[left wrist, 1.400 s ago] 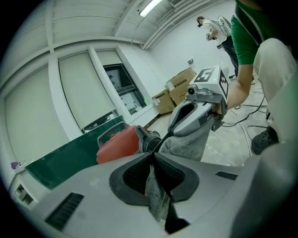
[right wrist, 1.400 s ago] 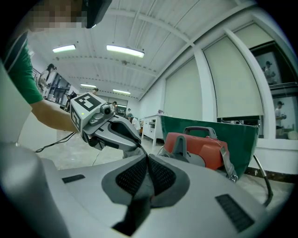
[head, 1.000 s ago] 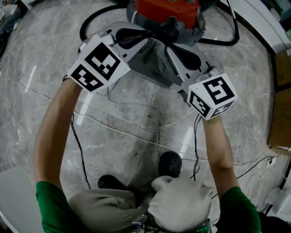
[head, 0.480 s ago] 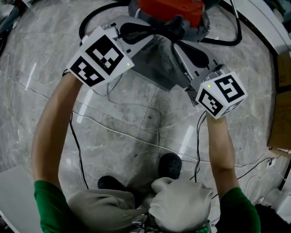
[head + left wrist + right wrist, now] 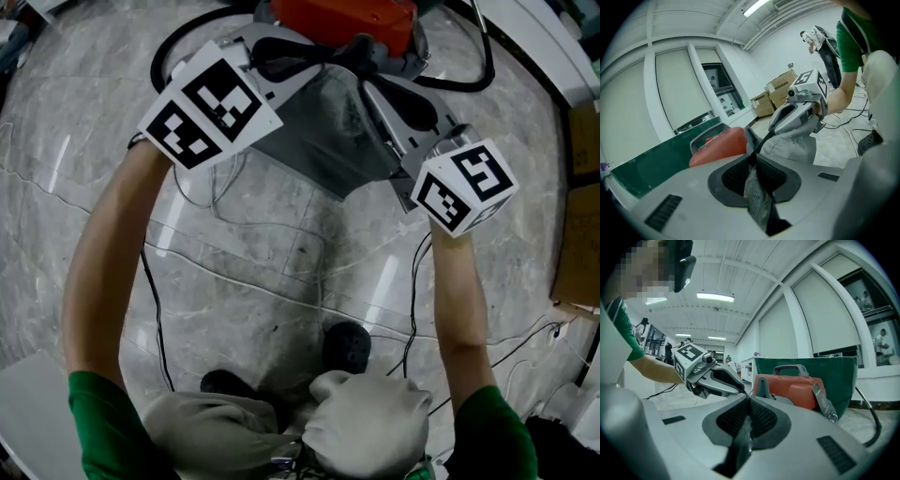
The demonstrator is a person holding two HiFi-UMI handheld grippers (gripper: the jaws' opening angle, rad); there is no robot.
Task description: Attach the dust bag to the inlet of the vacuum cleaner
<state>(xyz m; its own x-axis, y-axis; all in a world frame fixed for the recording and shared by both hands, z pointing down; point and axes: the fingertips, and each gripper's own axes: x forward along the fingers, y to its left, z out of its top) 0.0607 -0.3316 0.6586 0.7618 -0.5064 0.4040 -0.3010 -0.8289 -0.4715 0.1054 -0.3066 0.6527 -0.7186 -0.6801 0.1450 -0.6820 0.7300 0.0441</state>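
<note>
While between jaws, dust bag (image 5: 314, 131).

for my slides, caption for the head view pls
Left gripper and right gripper pinch the grey dust bag by the red vacuum.

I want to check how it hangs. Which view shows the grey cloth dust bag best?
Head view: the grey cloth dust bag hangs spread between the left gripper and right gripper. Left gripper view shows part; right gripper view only the pinched edge.
</note>
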